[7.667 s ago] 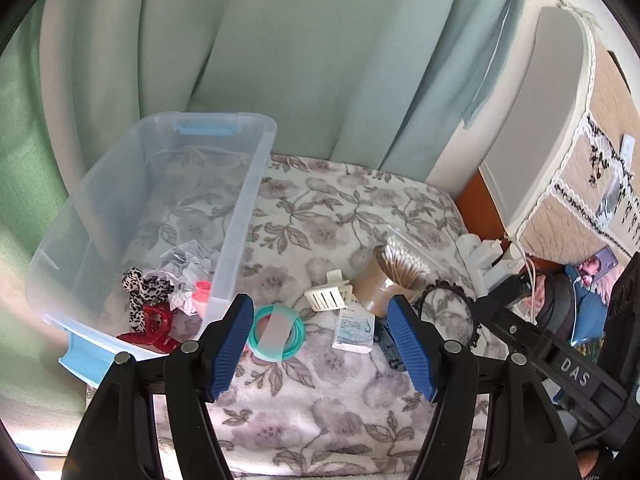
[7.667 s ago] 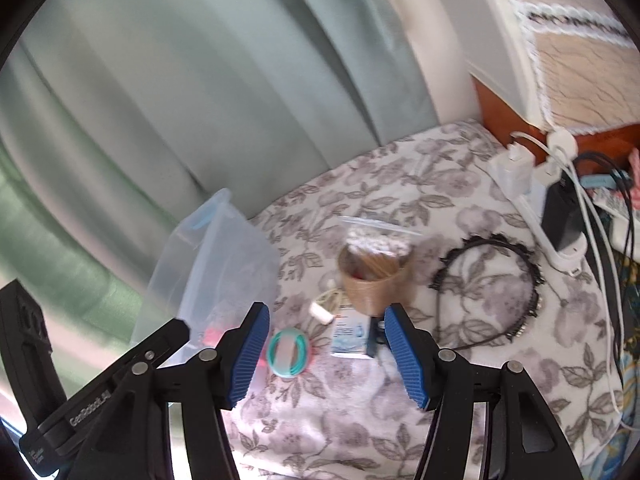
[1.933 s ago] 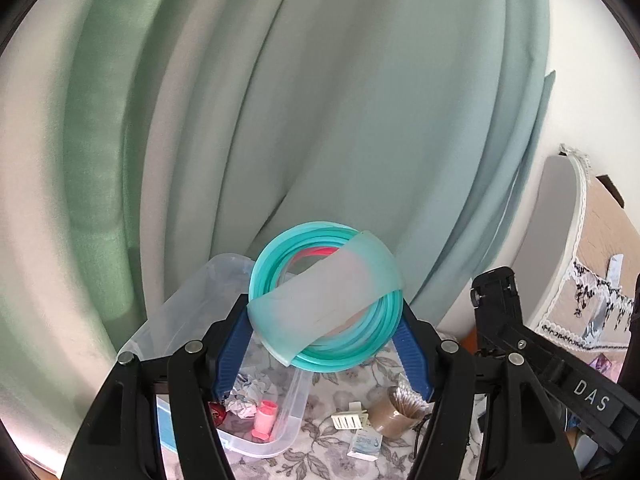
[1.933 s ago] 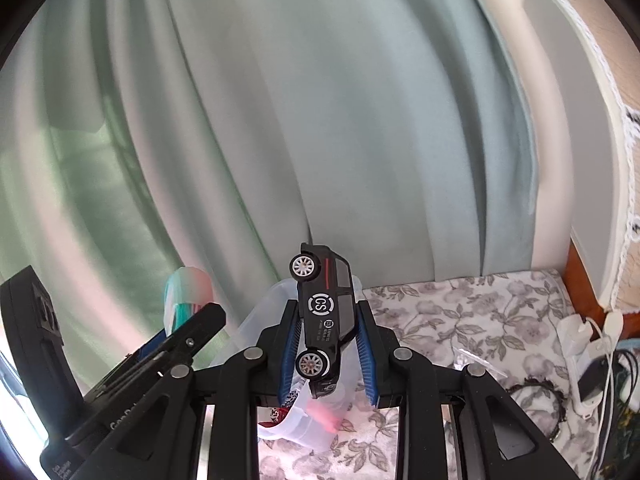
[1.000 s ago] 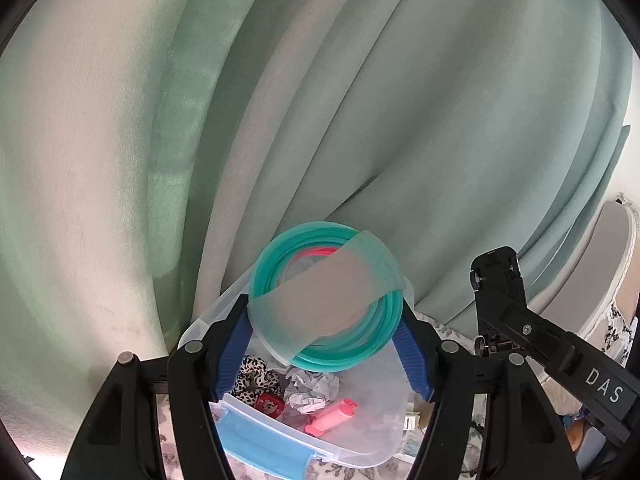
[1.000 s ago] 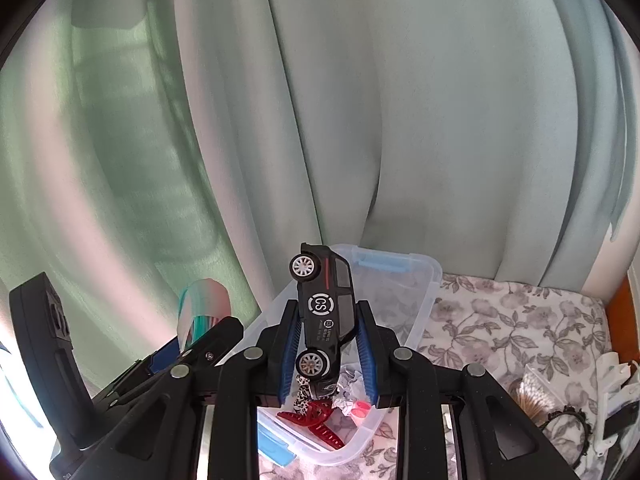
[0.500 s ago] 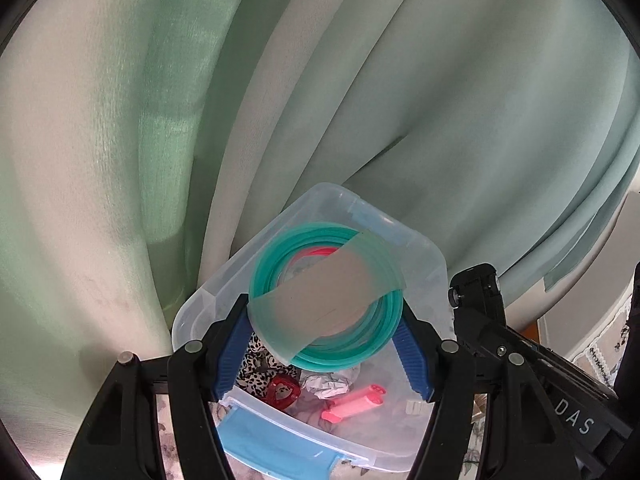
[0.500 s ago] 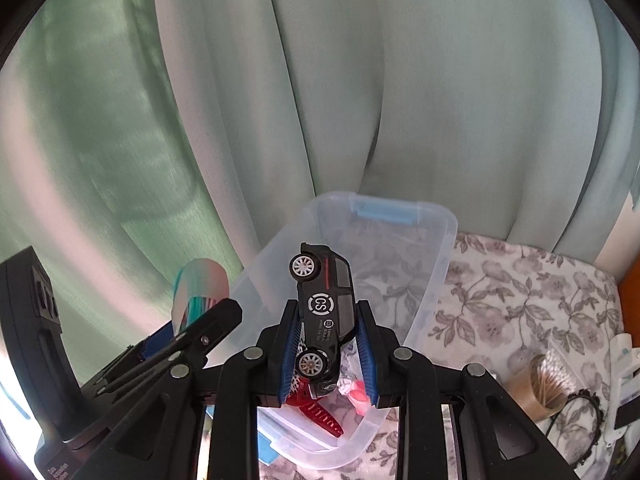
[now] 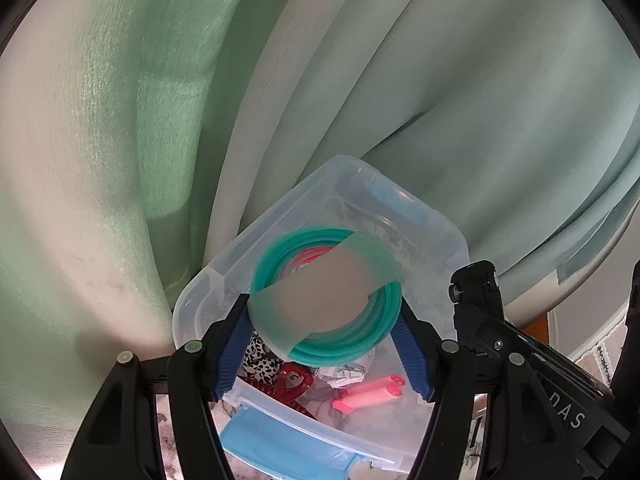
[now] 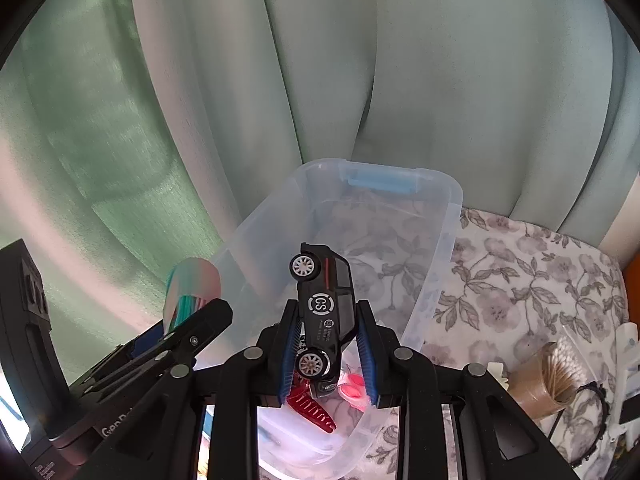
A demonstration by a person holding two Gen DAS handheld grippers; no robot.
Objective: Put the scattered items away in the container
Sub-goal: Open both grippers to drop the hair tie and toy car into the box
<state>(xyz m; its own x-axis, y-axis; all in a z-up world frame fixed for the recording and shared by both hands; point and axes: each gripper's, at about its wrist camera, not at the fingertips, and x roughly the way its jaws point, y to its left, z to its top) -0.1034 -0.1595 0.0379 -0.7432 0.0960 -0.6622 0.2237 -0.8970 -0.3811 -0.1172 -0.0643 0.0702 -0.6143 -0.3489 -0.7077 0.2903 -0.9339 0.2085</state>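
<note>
My left gripper (image 9: 326, 344) is shut on a coil of teal rings (image 9: 324, 296) wrapped in a frosted band, held above the clear plastic bin (image 9: 448, 232). My right gripper (image 10: 326, 356) is shut on a black toy car (image 10: 324, 312), held nose-down over the bin (image 10: 436, 264). The bin holds a red hair claw (image 9: 292, 384), a pink item (image 9: 364, 394), a leopard scrunchie (image 9: 256, 360) and crumpled paper. The teal coil also shows in the right wrist view (image 10: 192, 288).
Pale green curtains (image 10: 440, 80) hang right behind the bin. On the floral cloth (image 10: 520, 280) to the right stand a brown cotton-swab cup (image 10: 548, 380), a black headband (image 10: 592, 424) and white plugs (image 10: 628, 360). The bin has blue latches (image 9: 288, 444).
Both grippers have tilted down and moved closer over the bin, still holding their items. The bin now fills more of both views.
</note>
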